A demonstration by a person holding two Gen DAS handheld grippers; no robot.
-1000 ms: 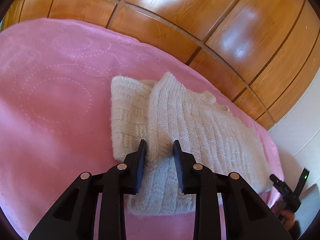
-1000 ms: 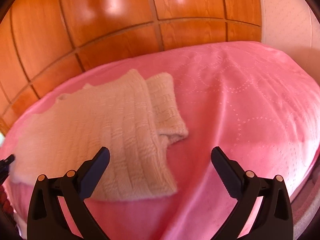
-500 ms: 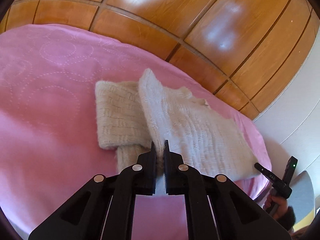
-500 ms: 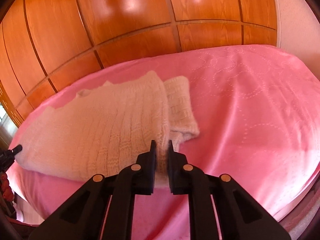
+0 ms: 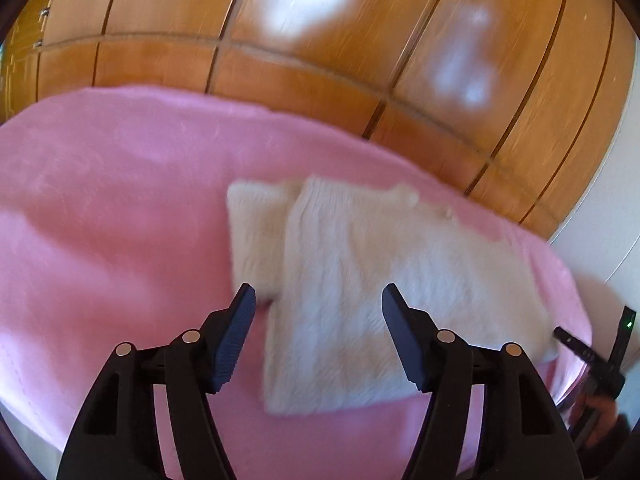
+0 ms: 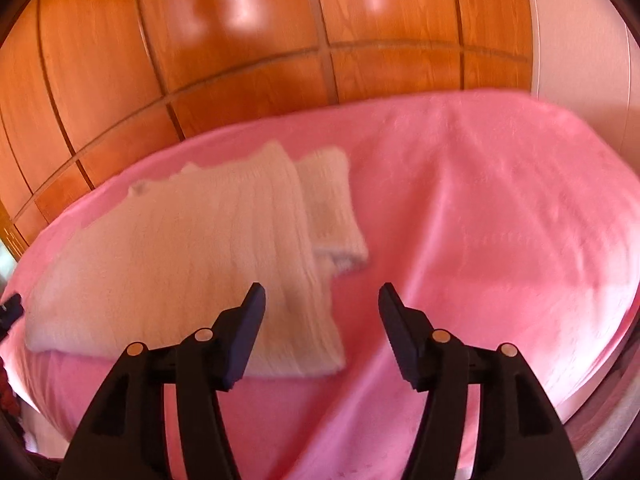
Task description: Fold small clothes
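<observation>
A cream knitted sweater [image 5: 380, 280] lies folded on a pink blanket [image 5: 112, 216], with one sleeve [image 5: 256, 232] sticking out at its left side. My left gripper [image 5: 318, 304] is open and empty, hovering over the sweater's near edge. In the right wrist view the sweater [image 6: 192, 256] lies at the left with the sleeve [image 6: 332, 216] to its right. My right gripper [image 6: 320, 304] is open and empty, above the sweater's near right corner. Both views are blurred by motion.
A wooden panelled wall [image 5: 320, 60] stands right behind the blanket. The blanket [image 6: 500, 220] spreads wide to the right of the sweater. The other gripper and a hand [image 5: 592, 364] show at the right edge of the left wrist view.
Both grippers were shut on the sweater's near edge half a second ago. Both have opened, let go of it and pulled back and up. The sweater lies flat.
</observation>
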